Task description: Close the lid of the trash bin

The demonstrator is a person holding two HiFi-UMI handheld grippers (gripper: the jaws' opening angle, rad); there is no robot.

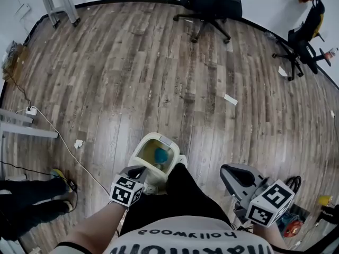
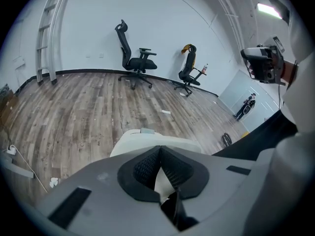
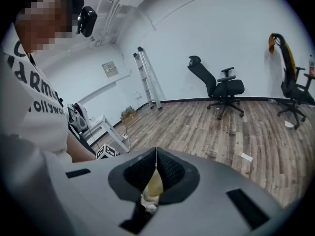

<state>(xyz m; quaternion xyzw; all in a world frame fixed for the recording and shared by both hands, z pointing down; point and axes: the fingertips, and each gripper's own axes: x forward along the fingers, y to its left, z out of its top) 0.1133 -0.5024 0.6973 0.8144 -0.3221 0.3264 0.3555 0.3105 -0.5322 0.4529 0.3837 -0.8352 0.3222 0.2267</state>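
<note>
The trash bin (image 1: 154,155) is cream-coloured and stands on the wood floor right in front of the person's legs. Its top shows open in the head view, with a blue thing (image 1: 161,155) inside and a small grey tab (image 1: 164,140) on the far rim. My left gripper (image 1: 141,171) is shut and empty at the bin's near-left rim; I cannot tell whether it touches. In the left gripper view the bin (image 2: 147,139) fills the space just past the shut left gripper (image 2: 160,150). The right gripper (image 1: 228,170) hangs shut and empty, off to the bin's right, and its own view shows the right gripper (image 3: 156,152) shut.
Two black office chairs (image 1: 211,8) (image 1: 302,41) and a ladder (image 1: 59,1) stand along the far wall. Paper scraps (image 1: 230,99) lie on the floor. A white cable (image 1: 63,142) runs at the left beside another person's legs (image 1: 32,200). Red and black gear (image 1: 290,222) sits at the right.
</note>
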